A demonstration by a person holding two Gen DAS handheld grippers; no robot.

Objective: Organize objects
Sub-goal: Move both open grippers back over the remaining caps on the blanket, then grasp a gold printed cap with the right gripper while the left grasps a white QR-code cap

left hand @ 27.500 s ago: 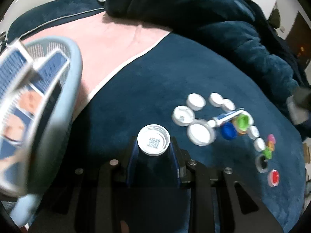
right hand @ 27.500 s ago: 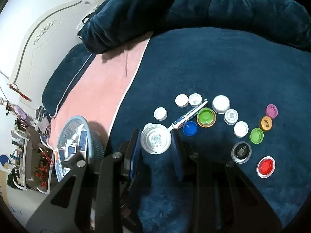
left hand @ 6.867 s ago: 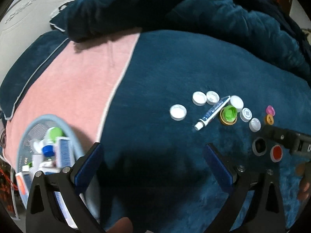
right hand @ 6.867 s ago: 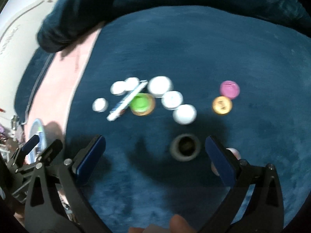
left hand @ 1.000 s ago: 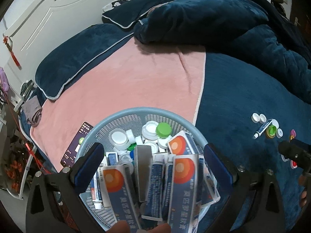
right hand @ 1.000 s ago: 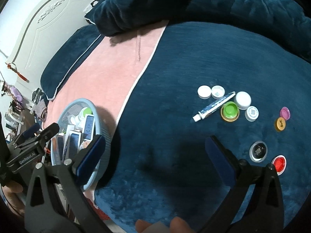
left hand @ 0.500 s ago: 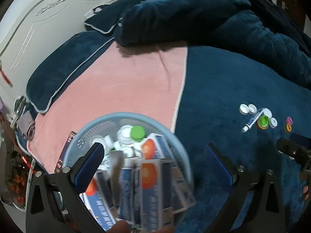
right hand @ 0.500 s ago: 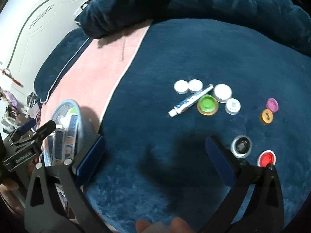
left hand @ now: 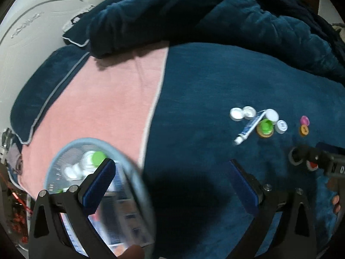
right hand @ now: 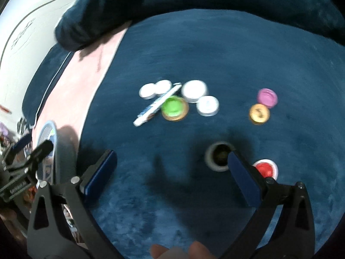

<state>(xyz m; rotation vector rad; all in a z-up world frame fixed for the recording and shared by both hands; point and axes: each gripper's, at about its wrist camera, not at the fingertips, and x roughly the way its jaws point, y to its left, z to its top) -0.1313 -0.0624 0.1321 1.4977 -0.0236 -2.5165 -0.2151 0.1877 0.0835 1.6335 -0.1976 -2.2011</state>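
Note:
Bottle caps lie on the dark blue blanket [right hand: 215,43]: white caps [right hand: 194,90], a green cap on a gold one [right hand: 173,106], a pink cap [right hand: 267,97], a gold cap [right hand: 258,113], a black ring cap [right hand: 218,156] and a red cap [right hand: 265,169], with a small blue-white tube [right hand: 157,105]. My right gripper [right hand: 172,177] is open and empty, low over the blanket beside the black cap. My left gripper [left hand: 172,185] is open and empty, between the light blue basket [left hand: 138,185] and the caps [left hand: 265,126]. The basket holds boxes and caps.
A pink sheet [left hand: 103,103] covers the bed left of the blanket. A bunched dark blue duvet [left hand: 194,13] lies at the far side. The white headboard [left hand: 32,21] stands at the far left. The basket also shows in the right wrist view [right hand: 49,142].
My right gripper has moved down and closer to the caps. My left gripper has swung right, so the basket has slid to the lower left of its view.

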